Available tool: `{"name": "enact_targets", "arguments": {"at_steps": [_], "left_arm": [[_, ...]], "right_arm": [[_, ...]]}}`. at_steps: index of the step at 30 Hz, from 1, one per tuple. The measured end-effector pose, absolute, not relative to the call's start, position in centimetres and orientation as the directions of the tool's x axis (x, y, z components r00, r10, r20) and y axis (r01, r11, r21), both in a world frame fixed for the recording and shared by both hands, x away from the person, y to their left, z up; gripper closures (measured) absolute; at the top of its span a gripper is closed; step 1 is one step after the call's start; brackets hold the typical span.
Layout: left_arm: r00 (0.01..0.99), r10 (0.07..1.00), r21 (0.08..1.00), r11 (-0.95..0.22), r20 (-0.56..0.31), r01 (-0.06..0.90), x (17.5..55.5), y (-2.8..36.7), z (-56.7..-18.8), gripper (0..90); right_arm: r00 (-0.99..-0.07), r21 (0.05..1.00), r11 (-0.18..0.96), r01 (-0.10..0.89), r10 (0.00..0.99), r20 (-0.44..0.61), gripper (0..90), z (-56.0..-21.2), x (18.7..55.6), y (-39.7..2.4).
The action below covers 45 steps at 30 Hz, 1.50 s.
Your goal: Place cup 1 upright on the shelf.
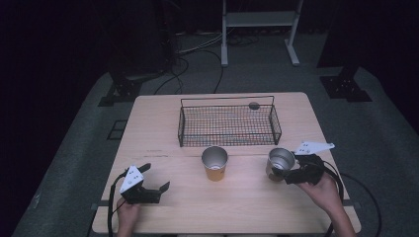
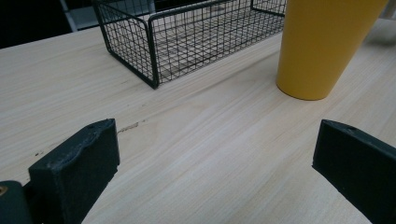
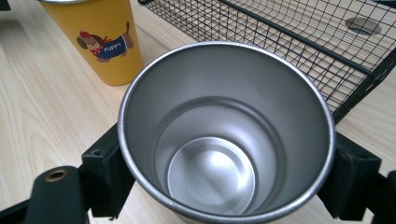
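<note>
Surface: pale wooden table (image 1: 158, 123), light grain, a few dark scuffs left of centre.
Back centre: black wire basket (image 1: 228, 124) standing on the table.
Front of basket: yellow cup (image 1: 215, 163) upright on the wood.
Front left: left gripper (image 1: 148, 185) resting near the table's edge.

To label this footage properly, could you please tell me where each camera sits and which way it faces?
High view: above the near edge, looking forward and down at the table; forearms, both claws.
Left gripper view: on the left claw, facing wire basket and yellow cup; open jaws.
Right gripper view: on the right claw, looking into the steel cup.
All share the basket.
</note>
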<state>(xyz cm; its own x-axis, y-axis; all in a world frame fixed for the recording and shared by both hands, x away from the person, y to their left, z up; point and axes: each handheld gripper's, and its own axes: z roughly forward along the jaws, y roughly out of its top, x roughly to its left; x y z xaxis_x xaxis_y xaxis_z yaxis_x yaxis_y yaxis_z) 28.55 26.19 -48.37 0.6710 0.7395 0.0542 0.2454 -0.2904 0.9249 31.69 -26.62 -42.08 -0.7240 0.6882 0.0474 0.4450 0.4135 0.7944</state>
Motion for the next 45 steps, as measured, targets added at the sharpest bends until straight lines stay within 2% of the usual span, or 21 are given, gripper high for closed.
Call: {"name": "enact_targets", "arguments": {"at_steps": [45], "left_arm": [[0.672,0.74,0.931,-0.27,0.037,0.246,28.6,26.4,-48.4,0.0]], "right_arm": [[-0.765,0.783,0.45,0.429,0.642,0.051,17.7,-36.6,36.1,-24.9]]}}
